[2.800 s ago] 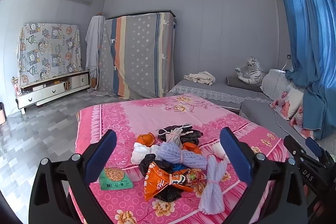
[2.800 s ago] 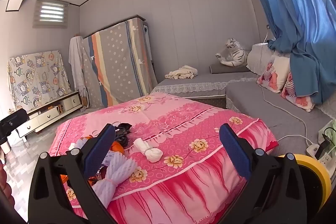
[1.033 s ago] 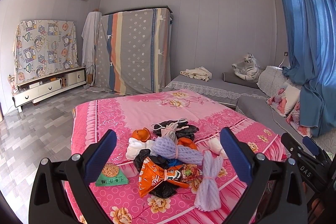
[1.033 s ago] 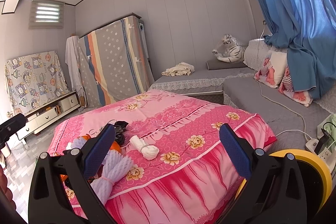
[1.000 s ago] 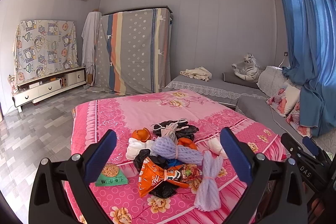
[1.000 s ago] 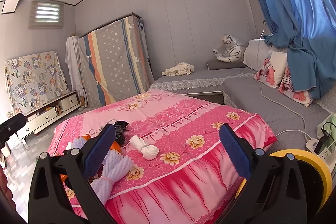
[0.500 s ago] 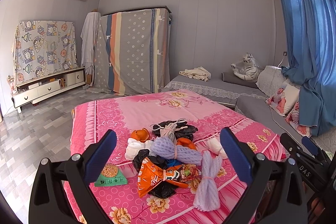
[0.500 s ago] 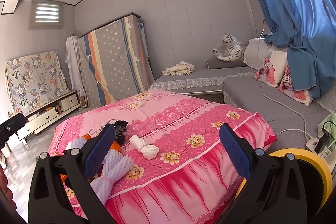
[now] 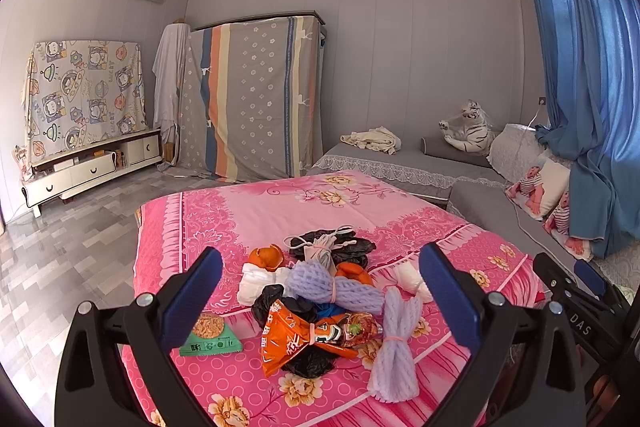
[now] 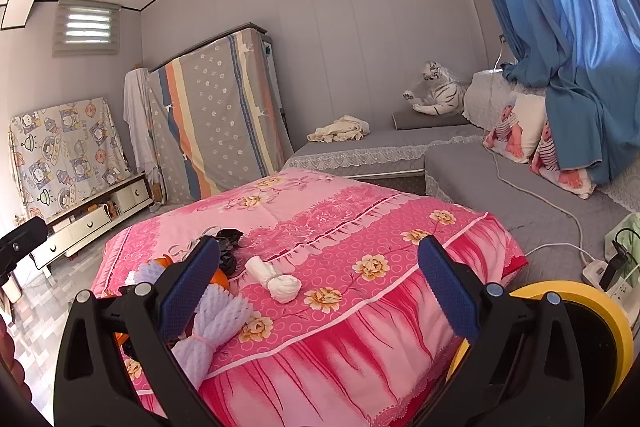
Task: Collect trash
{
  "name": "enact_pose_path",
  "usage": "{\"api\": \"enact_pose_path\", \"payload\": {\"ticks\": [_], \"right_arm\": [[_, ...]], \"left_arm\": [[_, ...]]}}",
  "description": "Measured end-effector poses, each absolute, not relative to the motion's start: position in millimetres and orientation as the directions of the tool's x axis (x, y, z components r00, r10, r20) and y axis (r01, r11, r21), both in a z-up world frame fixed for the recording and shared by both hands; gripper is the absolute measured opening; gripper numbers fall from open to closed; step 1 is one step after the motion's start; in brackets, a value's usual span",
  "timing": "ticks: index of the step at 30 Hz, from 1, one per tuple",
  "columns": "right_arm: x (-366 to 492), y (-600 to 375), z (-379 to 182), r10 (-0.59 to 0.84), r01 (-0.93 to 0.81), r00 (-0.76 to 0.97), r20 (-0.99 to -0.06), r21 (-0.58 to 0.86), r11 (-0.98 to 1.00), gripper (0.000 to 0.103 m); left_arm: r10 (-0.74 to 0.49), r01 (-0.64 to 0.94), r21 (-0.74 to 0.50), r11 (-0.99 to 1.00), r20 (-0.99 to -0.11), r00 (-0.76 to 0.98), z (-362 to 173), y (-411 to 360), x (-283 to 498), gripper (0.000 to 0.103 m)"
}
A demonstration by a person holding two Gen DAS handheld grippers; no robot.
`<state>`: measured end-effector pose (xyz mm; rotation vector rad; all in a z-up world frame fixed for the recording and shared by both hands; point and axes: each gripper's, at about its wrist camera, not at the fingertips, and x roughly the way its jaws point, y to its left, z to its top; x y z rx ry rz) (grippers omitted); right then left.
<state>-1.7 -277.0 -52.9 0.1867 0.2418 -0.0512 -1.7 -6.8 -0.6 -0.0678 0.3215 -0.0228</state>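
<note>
**Trash heaped on a pink bed, both tools held above it**

A grey-walled bedroom holds a bed (image 9: 280,211) under a pink floral cover, a grey corner sofa (image 9: 404,163) with a plush white tiger (image 9: 470,129), and blue curtains (image 9: 588,67) at the window. The trash lies in a loose pile near the bed's front edge: an orange snack wrapper (image 9: 296,335) on top of a black plastic bag (image 9: 308,361), two lilac foam-net bundles (image 9: 394,347) beside it, orange peel (image 9: 266,257), a small tied cloth pouch (image 9: 320,253) and a green snack packet (image 9: 210,339) set a little apart on the left. A white knotted wad (image 10: 278,279) rests apart from the pile, further along the cover.

The left hand-held gripper (image 9: 318,301) hangs over the pile, its blue pads spread wide and released, grasping nothing. The right hand-held gripper (image 10: 318,289) is likewise spread wide and released above the bed's corner, with a yellow-rimmed bin (image 10: 604,311) low at its right.
</note>
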Motion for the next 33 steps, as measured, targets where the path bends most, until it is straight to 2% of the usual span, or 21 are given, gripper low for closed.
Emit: {"api": "enact_pose_path", "payload": {"ticks": [10,14,18,21,24,29,33], "right_arm": [[-2.0,-278.7,-53.4,-0.04,0.084,0.971,-0.236,0.18,0.98,0.095],[-3.7,-279.7,-53.7,-0.073,0.11,0.975,-0.212,0.166,0.98,0.095],[6.0,-289.3,-52.1,-0.026,0.07,0.974,-0.226,0.189,0.979,0.095],[22.1,-298.6,-55.7,0.043,0.024,0.96,-0.278,0.232,0.973,0.095],[33.2,-304.5,-59.5,0.102,-0.025,0.953,-0.284,0.263,0.964,0.095],[52.0,-300.6,-68.0,0.16,-0.091,0.931,-0.328,0.216,0.972,0.095],[68.5,-293.2,-78.0,0.202,-0.152,0.894,-0.399,0.153,0.976,0.095]], "left_arm": [[-0.043,0.02,-0.078,0.997,-0.298,0.954,-0.3,-6.5,-2.5,0.095],[-0.015,0.004,-0.043,0.999,-0.258,0.966,0.8,-2.4,-0.7,0.095],[0.039,-0.044,-0.015,0.999,-0.241,0.97,-0.3,12.4,5.9,0.095],[0.035,-0.039,-0.007,0.999,-0.283,0.959,-6.0,28.0,15.8,0.095],[0.053,-0.047,0.025,0.999,-0.336,0.94,-17.1,46.4,26.1,0.095],[0.004,-0.008,-0.008,1.0,-0.422,0.907,-44.1,78.9,35.7,0.095],[0.002,-0.001,0.003,1.0,-0.471,0.882,-65.7,99.2,37.5,0.095]]}}
